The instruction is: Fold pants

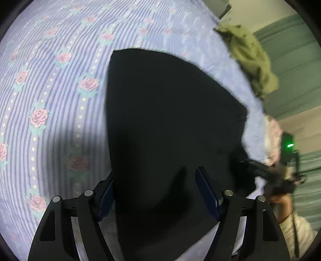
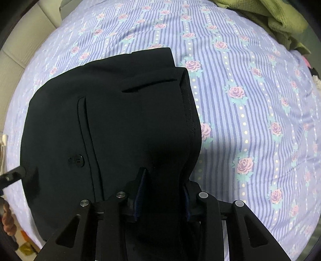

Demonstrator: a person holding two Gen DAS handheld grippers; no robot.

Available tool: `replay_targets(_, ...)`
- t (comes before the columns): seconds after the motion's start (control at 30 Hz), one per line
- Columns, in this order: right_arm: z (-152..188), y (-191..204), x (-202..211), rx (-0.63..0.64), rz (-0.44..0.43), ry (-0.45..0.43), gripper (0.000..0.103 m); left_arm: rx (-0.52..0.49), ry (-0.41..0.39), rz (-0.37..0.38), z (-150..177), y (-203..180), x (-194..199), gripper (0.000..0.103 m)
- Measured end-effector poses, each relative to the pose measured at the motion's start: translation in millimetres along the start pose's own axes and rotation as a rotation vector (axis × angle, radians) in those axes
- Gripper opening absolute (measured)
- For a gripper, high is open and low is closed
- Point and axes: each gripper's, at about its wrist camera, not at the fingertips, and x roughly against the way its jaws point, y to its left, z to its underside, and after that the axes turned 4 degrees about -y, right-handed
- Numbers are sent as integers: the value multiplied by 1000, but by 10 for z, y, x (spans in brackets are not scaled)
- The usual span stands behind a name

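Black pants (image 2: 112, 124) lay on the bed (image 2: 250, 112), bunched at the right claw (image 2: 163, 192), which pinched them; the left claw (image 1: 154, 192) hung spread, pants running toward twelve o'clock.

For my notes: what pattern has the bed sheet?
Lilac stripes with pink roses on the bed sheet; the right wrist view shows it best.

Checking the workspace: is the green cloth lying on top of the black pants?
No, the green cloth sits at the bed's far edge, apart from the black pants.

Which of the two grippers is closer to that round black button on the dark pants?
Right. The right gripper pinches the dark pants beside the round black button; the left gripper is farther.
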Motion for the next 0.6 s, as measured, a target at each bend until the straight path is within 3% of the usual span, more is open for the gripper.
replay_targets(0.13,-14,-53,-30,28,-12,-14,40,41,28,-38,-67,55,-247,79)
replay_targets(0.2,-5,-140,-54,-3,-44,-15,42,72,21,-50,-94,0,-258,75)
replay_targets(0.27,-13,-253,-70,-73,-93,-3,42,91,21,-64,-114,-86,-217,46)
replay_targets(0.3,-17,-275,-58,-98,-108,3,38,109,15,-77,-117,-116,-167,41)
replay_targets(0.37,-24,-245,35,-96,-90,-5,32,156,8,-81,-127,-125,-48,21)
replay_targets(0.47,20,-101,234,-49,-31,-46,25,167,-15,-76,-119,-168,153,15)
replay_targets(0.6,96,-23,558,-55,-39,-109,17,12,-55,-148,-83,-511,398,15)
